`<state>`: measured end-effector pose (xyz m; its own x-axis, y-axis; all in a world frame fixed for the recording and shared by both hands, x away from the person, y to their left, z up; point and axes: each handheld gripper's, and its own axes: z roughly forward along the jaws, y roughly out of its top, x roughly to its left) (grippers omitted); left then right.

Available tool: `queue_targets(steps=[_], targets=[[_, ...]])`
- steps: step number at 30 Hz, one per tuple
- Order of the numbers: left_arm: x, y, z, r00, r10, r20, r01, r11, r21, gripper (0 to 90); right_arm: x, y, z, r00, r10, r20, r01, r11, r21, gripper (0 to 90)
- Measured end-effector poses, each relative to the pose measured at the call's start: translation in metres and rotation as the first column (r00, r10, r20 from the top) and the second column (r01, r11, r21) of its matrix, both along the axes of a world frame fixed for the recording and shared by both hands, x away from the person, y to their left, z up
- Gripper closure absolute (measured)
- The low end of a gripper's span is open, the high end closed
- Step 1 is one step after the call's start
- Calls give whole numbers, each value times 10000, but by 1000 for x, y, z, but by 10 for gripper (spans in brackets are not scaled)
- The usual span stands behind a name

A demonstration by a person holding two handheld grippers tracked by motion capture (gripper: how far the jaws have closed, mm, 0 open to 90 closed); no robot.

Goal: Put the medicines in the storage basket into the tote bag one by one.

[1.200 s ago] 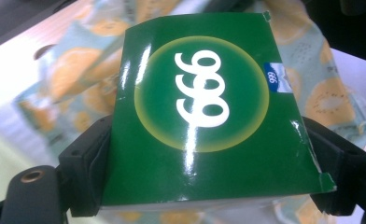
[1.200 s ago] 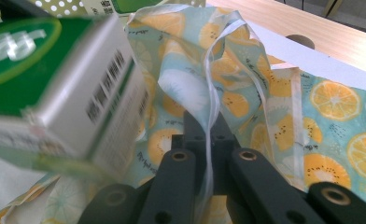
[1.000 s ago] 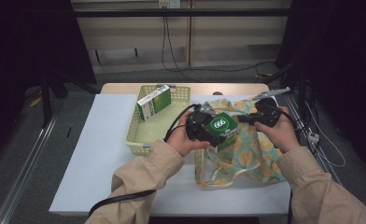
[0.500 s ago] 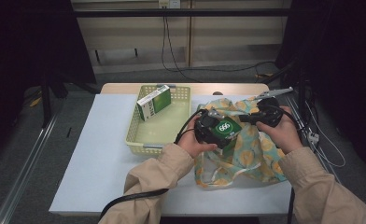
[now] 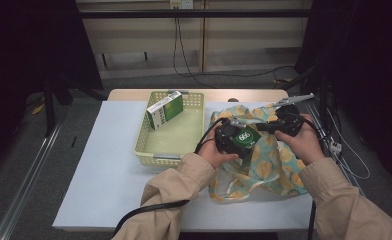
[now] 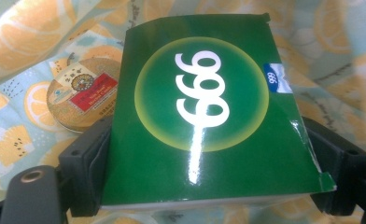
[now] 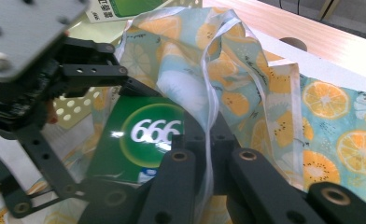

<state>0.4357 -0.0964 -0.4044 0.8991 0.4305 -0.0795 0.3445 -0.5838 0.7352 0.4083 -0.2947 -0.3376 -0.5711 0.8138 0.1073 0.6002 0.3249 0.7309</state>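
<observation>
Basically, at 10 o'clock on the table (image 5: 99,165) sits the yellow basket (image 5: 149,145) w/ a green-white box (image 5: 165,109) leaning in its far corner, apparently already unloaded from the bag. Toward centre, the left gripper (image 5: 232,141) is clamped on the green box (image 6: 209,112) across its two side edges, holding it over the lemon-print bag (image 5: 269,165), w/ a round tin (image 6: 80,95) lying inside at the box's 9 o'clock. At 3 o'clock, the right gripper (image 7: 209,154) pinches the bag's white-edged rim (image 7: 209,93), jaws closed on the fabric, prob. to hold the mouth open so the box passes freely.
</observation>
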Motion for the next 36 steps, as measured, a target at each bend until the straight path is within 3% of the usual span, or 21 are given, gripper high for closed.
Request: queue_targets(steps=[5, 9, 14, 24, 28, 30, 35, 36], targets=[[7, -6, -7, 9999, 85, -104, -84, 9999, 119, 161, 1, 1, -1, 10000, 77, 3, -77, 10000, 33, 900], [13, -10, -12, 9999, 113, 2, -113, 9999, 9, 160, 1, 3, -1, 9999, 141, -10, -141, 9999, 35, 899], [23, -14, -12, 9994, 306, 166, -310, 9992, 238, 158, 2, 4, -1, 9998, 176, -36, -176, 9998, 43, 900], [43, -26, -16, 9966, 819, 122, -816, 9965, -203, 147, 2, 4, -1, 9998, 171, -86, -171, 9999, -11, 899], [42, -28, -15, 9965, 833, 62, -832, 9964, -151, 131, 2, 4, -2, 9999, 152, -71, -152, 9999, -29, 899], [39, -24, -14, 9970, 743, -208, -748, 9968, -278, 123, 2, 4, -2, 9999, 143, -96, -143, 9999, -32, 899], [30, -7, 1, 9976, 351, -593, -365, 9990, -239, 75, 3, 4, -3, 9999, 71, -138, -71, 10000, -17, 899], [28, -2, 5, 9982, 247, -555, -248, 9997, -18, 77, 3, 4, -3, 9999, 36, -149, -37, 10000, -35, 899]])
